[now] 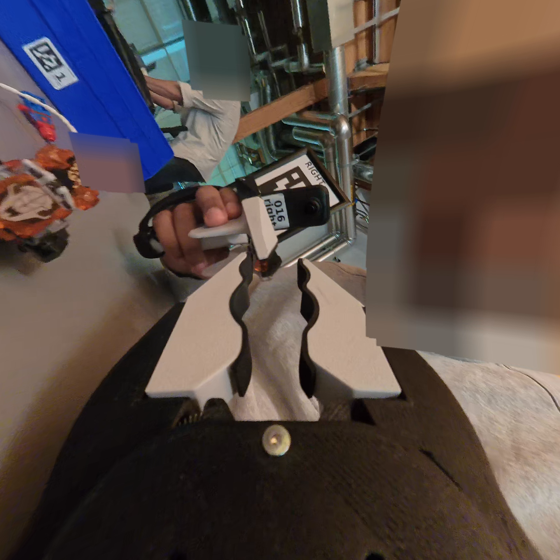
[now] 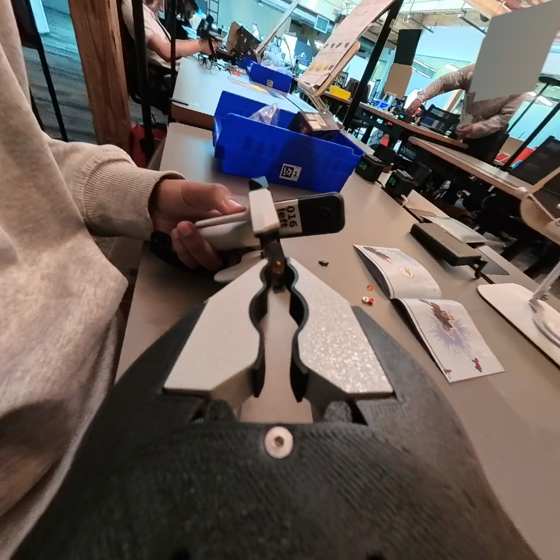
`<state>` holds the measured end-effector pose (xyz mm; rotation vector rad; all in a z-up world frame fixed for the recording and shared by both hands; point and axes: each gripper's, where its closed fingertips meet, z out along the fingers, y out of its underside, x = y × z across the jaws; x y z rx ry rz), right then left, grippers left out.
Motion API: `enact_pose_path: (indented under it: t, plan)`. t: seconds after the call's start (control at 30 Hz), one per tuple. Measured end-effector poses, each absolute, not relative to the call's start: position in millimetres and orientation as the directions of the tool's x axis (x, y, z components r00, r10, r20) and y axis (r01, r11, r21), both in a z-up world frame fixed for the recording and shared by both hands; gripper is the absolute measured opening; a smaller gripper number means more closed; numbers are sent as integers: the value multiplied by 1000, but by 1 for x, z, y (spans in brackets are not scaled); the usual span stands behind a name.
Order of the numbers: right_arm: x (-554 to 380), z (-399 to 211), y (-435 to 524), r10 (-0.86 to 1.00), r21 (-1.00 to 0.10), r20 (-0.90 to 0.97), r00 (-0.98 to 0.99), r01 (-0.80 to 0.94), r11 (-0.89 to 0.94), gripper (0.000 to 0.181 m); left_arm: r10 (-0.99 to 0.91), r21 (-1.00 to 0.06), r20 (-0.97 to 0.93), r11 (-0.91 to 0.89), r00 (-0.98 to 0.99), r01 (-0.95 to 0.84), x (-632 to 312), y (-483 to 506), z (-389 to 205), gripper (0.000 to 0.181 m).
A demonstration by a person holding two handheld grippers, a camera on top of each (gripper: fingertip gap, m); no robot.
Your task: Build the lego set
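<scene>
Blue plastic bin (image 2: 285, 151) at table's (image 2: 378, 212) far edge; open paper instruction booklet (image 2: 424, 306) toward right edge; small loose lego pieces (image 2: 368, 298) just left of booklet.

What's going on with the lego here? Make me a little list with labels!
left hand-held gripper: open, one tip close to the orange piece
right hand-held gripper: shut on a small orange piece
booklet: lying open on the table
blue bin: farther back on the table
loose bits: tiny, beside the booklet
orange model: partly built, off to one side
</scene>
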<state>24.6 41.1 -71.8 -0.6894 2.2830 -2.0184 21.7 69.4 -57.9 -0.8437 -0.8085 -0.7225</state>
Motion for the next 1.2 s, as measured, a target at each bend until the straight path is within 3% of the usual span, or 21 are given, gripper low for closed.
enact_pose_path:
  t: [0.47,0.93,1.07,1.2]
  plan:
    - [17,-72,47,-298,-958,249,-922,-280,67,4,-202,-328,854,506,480,798,16,65,-62,21]
    - [15,-77,43,-297,-960,218,-930,-259,103,1,-141,-381,862,455,487,805,20,76,-68,22]
    - [14,-75,44,-309,-976,154,-939,-194,104,0,-99,-402,859,478,503,781,16,71,-69,21]
    - [11,-71,45,-325,-992,11,-945,-51,112,1,44,-487,836,520,547,702,9,59,-72,20]
